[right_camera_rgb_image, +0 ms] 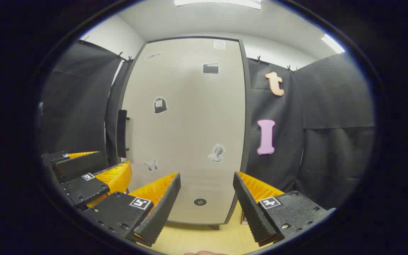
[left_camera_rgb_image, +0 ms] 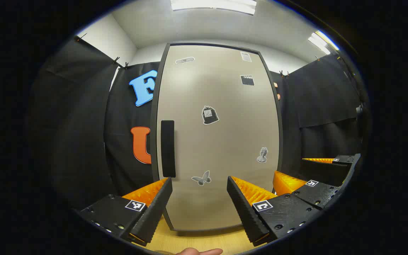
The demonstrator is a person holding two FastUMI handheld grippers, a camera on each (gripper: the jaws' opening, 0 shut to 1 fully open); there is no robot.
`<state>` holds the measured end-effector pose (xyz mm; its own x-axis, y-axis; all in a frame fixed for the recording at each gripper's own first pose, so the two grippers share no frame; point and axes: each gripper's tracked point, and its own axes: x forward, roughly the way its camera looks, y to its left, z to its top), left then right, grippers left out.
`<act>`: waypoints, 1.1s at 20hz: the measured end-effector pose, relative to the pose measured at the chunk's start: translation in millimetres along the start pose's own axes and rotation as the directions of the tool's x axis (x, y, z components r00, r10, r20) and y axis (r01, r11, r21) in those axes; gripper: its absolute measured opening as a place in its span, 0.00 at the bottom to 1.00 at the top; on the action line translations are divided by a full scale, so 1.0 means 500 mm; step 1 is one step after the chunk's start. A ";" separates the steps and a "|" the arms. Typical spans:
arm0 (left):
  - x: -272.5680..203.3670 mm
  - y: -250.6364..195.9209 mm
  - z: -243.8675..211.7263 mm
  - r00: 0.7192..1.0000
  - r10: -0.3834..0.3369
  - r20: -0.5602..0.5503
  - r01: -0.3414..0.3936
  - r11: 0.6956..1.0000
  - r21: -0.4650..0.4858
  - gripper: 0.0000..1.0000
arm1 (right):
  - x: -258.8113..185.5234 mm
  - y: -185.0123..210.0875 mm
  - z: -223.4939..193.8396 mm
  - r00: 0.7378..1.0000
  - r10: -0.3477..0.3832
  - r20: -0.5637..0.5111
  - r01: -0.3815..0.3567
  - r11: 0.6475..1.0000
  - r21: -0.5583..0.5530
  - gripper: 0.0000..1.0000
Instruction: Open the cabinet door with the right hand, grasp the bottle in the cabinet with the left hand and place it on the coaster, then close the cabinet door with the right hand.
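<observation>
Door: the tall beige cabinet door [right_camera_rgb_image: 186, 127] with a dark frame is shut; the bottle and coaster are presumably behind or beyond it, unseen.
Handle: the black vertical bar handle [right_camera_rgb_image: 122, 133] sits at the door's left edge, about mid-height.
Right gripper [right_camera_rgb_image: 207, 193]: jaws spread wide, empty, short of the door, aimed right of the handle.
Left gripper [left_camera_rgb_image: 199, 196]: jaws apart, empty, facing the door's lower half.
Step advice: swing the right gripper leftward to the handle, straddle the bar squarely, close, then pull along the hinge arc.

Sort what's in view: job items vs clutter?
Job: cabinet door, closed; its handle; left gripper and right gripper, both open, empty.
Clutter: stickers on the door, such as the butterfly and bust; wooden tabletop.
</observation>
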<state>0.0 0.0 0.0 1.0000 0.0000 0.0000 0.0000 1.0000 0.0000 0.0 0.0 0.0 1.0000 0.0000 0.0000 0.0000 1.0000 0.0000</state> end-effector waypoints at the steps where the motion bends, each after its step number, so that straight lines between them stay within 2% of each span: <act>1: -0.001 0.001 -0.001 1.000 0.002 -0.001 -0.002 1.000 -0.005 0.94 | -0.001 0.000 0.000 1.000 -0.001 0.000 0.001 1.000 0.000 0.96; 22: -0.001 -0.007 -0.012 1.000 0.012 -0.027 -0.012 1.000 -0.014 0.94 | 0.008 -0.004 -0.021 0.999 0.032 -0.034 -0.030 0.999 0.040 0.96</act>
<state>-0.7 -3.5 -6.1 0.9996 0.0119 -0.0273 -0.0123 0.9998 -0.0137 3.9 -2.2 -10.7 0.9989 0.0316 -0.0339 -0.0303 0.9987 0.0400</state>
